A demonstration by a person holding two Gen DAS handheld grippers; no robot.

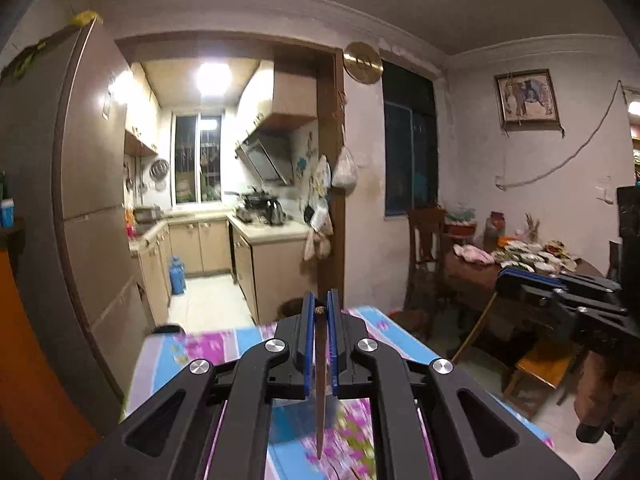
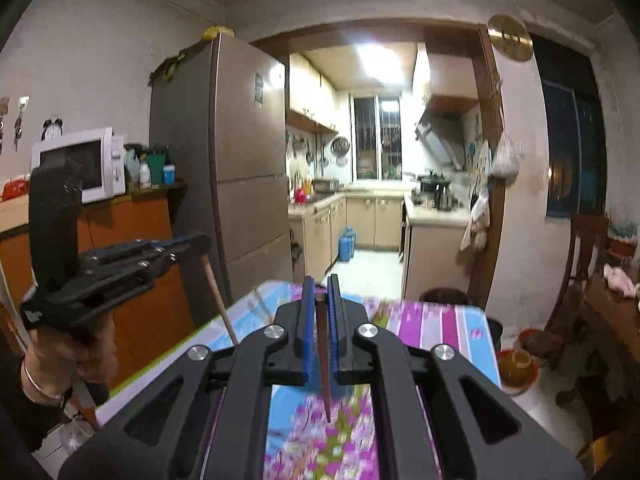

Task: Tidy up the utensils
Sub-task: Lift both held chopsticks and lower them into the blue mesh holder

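Note:
In the left wrist view my left gripper (image 1: 320, 300) is shut on a thin brown chopstick (image 1: 320, 380), which hangs down from the blue pads to a point above the flowered tablecloth (image 1: 208, 348). My right gripper (image 2: 320, 286) is likewise shut on a second brown chopstick (image 2: 324, 356), tip down over the tablecloth (image 2: 432, 320). Each view shows the other tool from the side. The right gripper (image 1: 505, 280) has its stick (image 1: 476, 330) slanting down, and the left gripper (image 2: 202, 240), held by a hand (image 2: 80, 356), has its stick (image 2: 220, 300). Both are raised well above the table.
A tall fridge (image 2: 240, 160) stands left of the kitchen doorway (image 2: 376, 220). A microwave (image 2: 80, 164) sits on an orange cabinet (image 2: 132, 240). At the right are a dark round table with dishes (image 1: 532, 256), wooden chairs (image 1: 424, 256) and a stool (image 1: 540, 368).

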